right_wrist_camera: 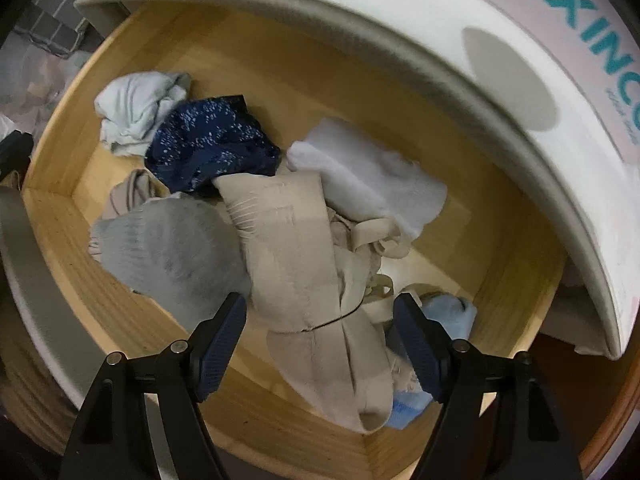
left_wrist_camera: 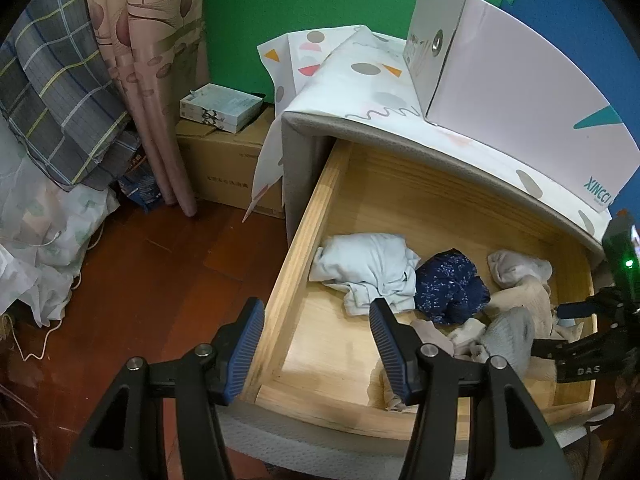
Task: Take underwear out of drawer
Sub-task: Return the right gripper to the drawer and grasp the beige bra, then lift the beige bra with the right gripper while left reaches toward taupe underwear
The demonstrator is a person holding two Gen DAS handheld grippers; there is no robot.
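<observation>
A white box [left_wrist_camera: 520,76] printed with teal letters sits on the patterned cloth [left_wrist_camera: 360,76] atop the cabinet, while far left hang pink curtains [left_wrist_camera: 148,60] beside a cardboard carton [left_wrist_camera: 224,160].

Left view overlooks the open drawer [left_wrist_camera: 304,240]; right view looks straight down, closer

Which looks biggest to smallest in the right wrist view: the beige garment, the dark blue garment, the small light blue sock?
1. beige garment, though it lies nearest the camera
2. dark blue garment
3. light blue sock, partly hidden by a gripper finger
</observation>
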